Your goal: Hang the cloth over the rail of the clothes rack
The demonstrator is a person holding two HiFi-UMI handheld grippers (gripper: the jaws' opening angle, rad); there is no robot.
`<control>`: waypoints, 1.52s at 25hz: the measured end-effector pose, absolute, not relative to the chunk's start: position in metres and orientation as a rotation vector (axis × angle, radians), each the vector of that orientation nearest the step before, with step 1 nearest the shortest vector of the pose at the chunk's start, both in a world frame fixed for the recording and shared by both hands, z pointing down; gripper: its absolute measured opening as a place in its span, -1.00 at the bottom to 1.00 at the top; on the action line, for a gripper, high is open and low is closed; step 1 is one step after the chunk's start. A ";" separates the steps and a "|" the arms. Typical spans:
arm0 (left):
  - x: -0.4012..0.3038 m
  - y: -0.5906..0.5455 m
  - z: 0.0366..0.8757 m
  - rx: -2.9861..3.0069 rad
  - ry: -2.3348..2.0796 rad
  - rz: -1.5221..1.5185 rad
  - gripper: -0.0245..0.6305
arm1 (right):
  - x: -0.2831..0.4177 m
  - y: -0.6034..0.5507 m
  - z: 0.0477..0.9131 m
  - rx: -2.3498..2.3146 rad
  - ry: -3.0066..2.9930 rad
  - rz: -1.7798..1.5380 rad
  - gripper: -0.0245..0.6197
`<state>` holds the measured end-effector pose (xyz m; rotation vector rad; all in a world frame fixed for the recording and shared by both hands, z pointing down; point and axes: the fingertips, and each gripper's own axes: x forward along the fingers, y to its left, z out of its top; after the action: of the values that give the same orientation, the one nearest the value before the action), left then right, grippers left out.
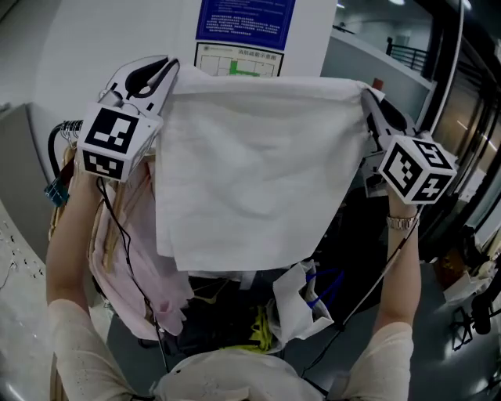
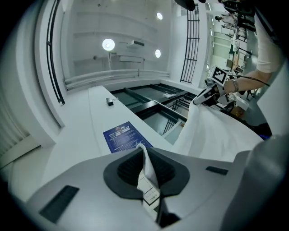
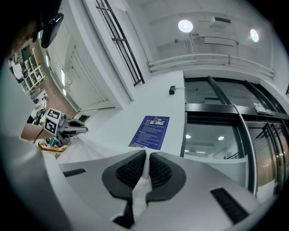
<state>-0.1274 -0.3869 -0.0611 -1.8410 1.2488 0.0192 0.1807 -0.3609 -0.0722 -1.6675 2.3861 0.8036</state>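
A white cloth (image 1: pixel 250 168) hangs spread between my two grippers, held up high in front of a white pillar. My left gripper (image 1: pixel 168 72) is shut on its upper left corner; in the left gripper view that corner with a care label (image 2: pixel 146 180) is pinched between the dark pads. My right gripper (image 1: pixel 366 95) is shut on the upper right corner, and cloth (image 3: pixel 143 178) shows between its pads in the right gripper view. The cloth's lower edge hangs free above the rack. The rail of the clothes rack is hidden behind the cloth.
Pink and cream garments (image 1: pixel 129 251) hang at lower left. Below the cloth lie a white plastic bag (image 1: pixel 301 301) and dark and yellow clutter (image 1: pixel 254 329). A blue notice (image 1: pixel 244 22) is fixed to the pillar. Black railings (image 1: pixel 462 94) stand at right.
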 end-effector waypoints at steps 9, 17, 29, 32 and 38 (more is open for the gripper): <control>-0.133 -0.441 -0.107 -1.821 1.299 0.050 -0.84 | 0.178 -0.397 -0.118 -1.657 2.357 0.841 -0.86; -0.123 -0.499 -0.096 -1.792 1.314 -0.125 -0.84 | 0.183 -0.474 -0.109 -1.613 2.552 0.614 -0.86; -0.109 -0.563 -0.039 -1.764 1.328 -0.434 -0.84 | 0.195 -0.534 -0.052 -1.504 2.839 0.266 -0.77; -0.108 -0.575 -0.026 -1.788 1.335 -0.466 -0.84 | 0.200 -0.538 -0.042 -1.477 2.891 0.200 -0.68; -0.109 -0.577 -0.020 -1.776 1.329 -0.507 -0.84 | 0.225 -0.542 -0.033 -1.554 2.918 0.180 -0.66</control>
<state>-0.1094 -0.5773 -0.0201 -1.7757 1.3291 -0.5066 0.2248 -0.5424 -0.0329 -1.5541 2.9178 0.1803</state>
